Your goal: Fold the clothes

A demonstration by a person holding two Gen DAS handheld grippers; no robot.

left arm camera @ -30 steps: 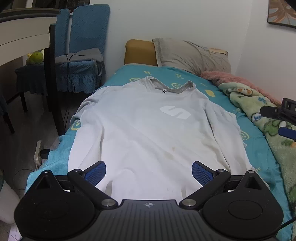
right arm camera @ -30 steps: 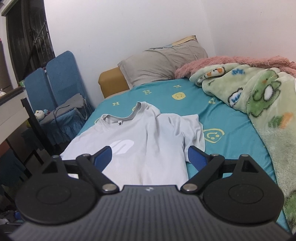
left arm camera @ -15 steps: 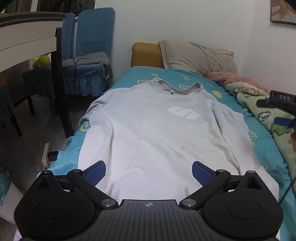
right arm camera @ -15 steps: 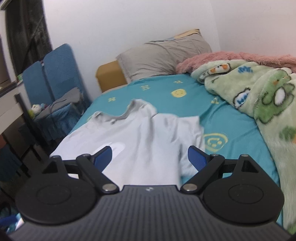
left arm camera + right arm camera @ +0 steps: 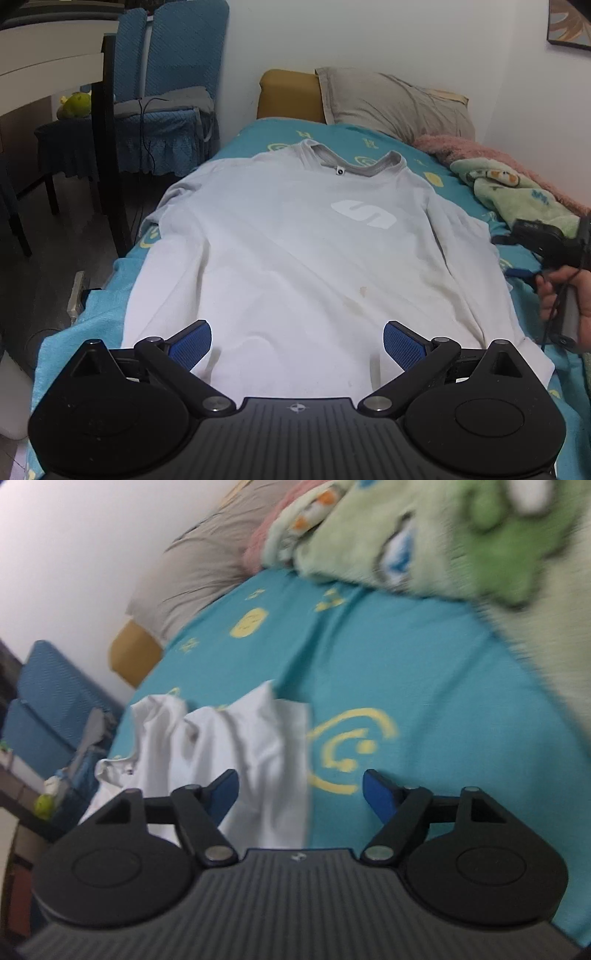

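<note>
White t-shirt [image 5: 295, 258] lay flat, face up, lengthwise on the bed [image 5: 251, 140], collar toward the pillows, hem toward the left gripper [image 5: 297, 343]. Grey collar band, a white S-shaped logo on the chest, and a small stain near mid-body showed. Its left sleeve draped off the bed edge on the chair side. The right sleeve [image 5: 258, 746] lay bunched on the teal sheet.

Left gripper hovered just above the hem end of the shirt, jaws released and spread wide, nothing between the blue pads [image 5: 192, 345]. Couldn't tell whether the pads touched the fabric.

Right gripper [image 5: 301, 792] was tilted over the bed's right side, jaws also released, wide apart, holding nothing. Left pad was over the sleeve's edge, right pad over bare sheet next to a yellow smiley print [image 5: 347, 753]. That view was motion-blurred, so fine detail was lost. From the left wrist view, the right gripper [image 5: 535, 240] showed at the frame edge with the person's hand [image 5: 565, 299] wrapped on its handle, beside the shirt's right side.

Around it: grey pillow [image 5: 395, 103] and mustard pillow [image 5: 288, 94] at the head of the bed, pink blanket [image 5: 450, 147] and green cartoon-print blanket [image 5: 517, 192] bunched along the wall side. Blue chairs [image 5: 177, 74] stood left of the bed with grey cloth and a black cable on a seat. A green plush toy [image 5: 75, 105] sat under the desk [image 5: 48, 66]. A power strip [image 5: 75, 291] lay on the floor.
</note>
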